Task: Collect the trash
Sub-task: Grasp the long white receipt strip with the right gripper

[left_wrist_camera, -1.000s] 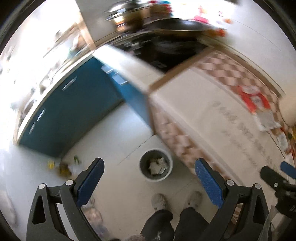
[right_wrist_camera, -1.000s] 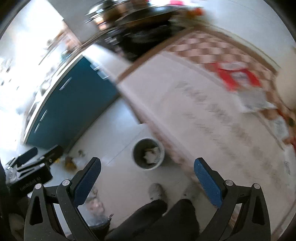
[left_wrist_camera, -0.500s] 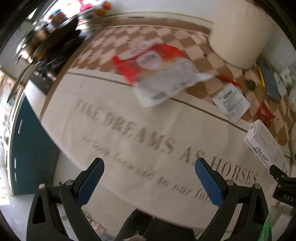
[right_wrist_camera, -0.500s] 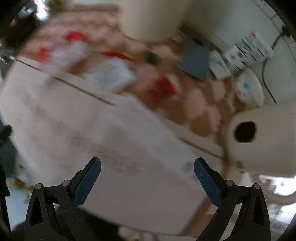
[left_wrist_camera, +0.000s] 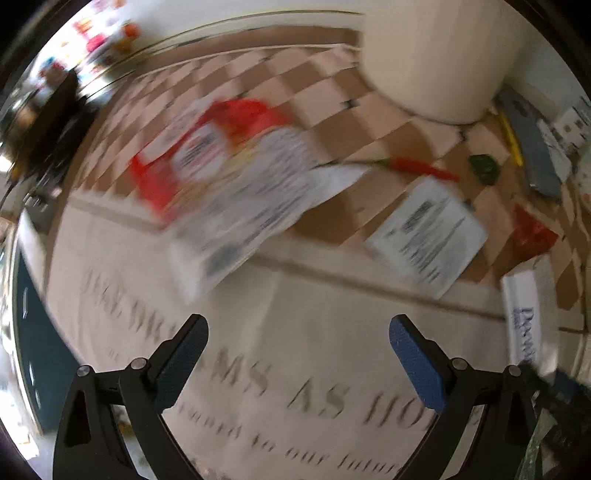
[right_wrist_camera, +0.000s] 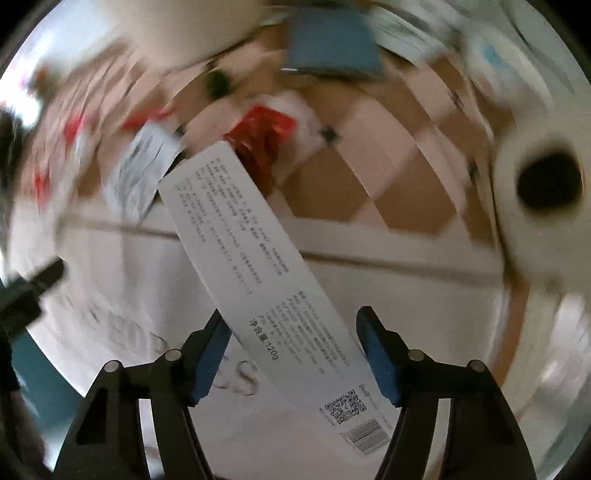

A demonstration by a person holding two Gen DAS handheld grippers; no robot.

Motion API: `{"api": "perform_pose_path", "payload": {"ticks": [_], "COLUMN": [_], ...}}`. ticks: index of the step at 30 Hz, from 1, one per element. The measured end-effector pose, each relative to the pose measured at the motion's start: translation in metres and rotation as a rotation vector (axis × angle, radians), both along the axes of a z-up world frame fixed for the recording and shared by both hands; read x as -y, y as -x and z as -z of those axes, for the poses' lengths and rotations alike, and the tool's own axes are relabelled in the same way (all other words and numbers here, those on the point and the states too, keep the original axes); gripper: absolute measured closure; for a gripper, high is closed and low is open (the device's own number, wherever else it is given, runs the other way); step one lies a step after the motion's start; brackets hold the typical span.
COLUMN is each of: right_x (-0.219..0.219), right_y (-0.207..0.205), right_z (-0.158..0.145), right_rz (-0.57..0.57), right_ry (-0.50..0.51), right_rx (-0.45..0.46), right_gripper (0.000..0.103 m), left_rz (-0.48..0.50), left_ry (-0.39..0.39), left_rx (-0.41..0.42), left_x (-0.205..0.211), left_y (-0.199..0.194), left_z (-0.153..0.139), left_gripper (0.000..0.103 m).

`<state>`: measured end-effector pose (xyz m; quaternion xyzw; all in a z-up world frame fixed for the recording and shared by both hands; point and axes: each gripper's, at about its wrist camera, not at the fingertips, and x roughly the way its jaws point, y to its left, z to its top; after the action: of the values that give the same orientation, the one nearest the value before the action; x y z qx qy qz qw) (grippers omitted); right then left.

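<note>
A table is covered by a cloth (left_wrist_camera: 280,354), pale cream across the near part with grey printed lettering, and checked in brown and pink squares (right_wrist_camera: 373,173) farther back. A pale wall (left_wrist_camera: 258,14) is seen beyond the table's far edge. A teal cabinet front (left_wrist_camera: 33,347) is visible at the left, below the table edge. The upper left is washed out by bright daylight. Much of both views is blurred.

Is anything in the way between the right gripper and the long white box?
Nothing visible is. The box already lies between the right gripper's closing jaws, with only the tablecloth under it. No other trash lies between them.
</note>
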<state>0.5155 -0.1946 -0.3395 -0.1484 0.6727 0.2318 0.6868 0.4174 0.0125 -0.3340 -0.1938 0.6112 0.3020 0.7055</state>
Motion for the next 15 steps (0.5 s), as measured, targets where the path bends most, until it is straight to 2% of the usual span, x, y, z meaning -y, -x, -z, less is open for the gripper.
{"api": "perform_pose_path", "payload": {"ticks": [3, 5, 7, 8, 12, 14, 15], "right_x": [0.013, 0.012, 0.009, 0.008, 0.003, 0.0, -0.001], "right_y": [-0.003, -0.005, 0.001, 0.0, -0.002, -0.001, 0.0], "right_z": [0.0, 0.001, 0.003, 0.004, 0.009, 0.009, 0.01], "right_rz": [0.107, 0.095, 0.078, 0.06, 0.035, 0.026, 0.023], "right_ry": [-0.043, -0.038, -0.016, -0.003, 0.01, 0.018, 0.021], "right_rx": [-0.041, -0.036, -0.018, -0.01, 0.015, 0.032, 0.039], "right_gripper": [0.032, 0.032, 0.032, 0.032, 0.032, 0.032, 0.032], "left_rz": [0.105, 0.171, 0.205, 0.216, 0.243, 0.259, 0.266], "left_ry": [0.038, 0.067, 0.093, 0.107, 0.108, 0.089, 0.078], "left_rx": [0.019, 0.03, 0.031, 0.029, 0.049, 0.065, 0.058], "left_x": [0.004, 0.006, 0.006, 0.005, 0.007, 0.01, 0.015], "left_y": [-0.032, -0.053, -0.068, -0.073, -0.085, -0.088, -0.09], "left_z": [0.008, 0.015, 0.022, 0.026, 0.026, 0.02, 0.018], "left_gripper": [0.004, 0.005, 0.01, 0.023, 0.036, 0.072, 0.079]}}
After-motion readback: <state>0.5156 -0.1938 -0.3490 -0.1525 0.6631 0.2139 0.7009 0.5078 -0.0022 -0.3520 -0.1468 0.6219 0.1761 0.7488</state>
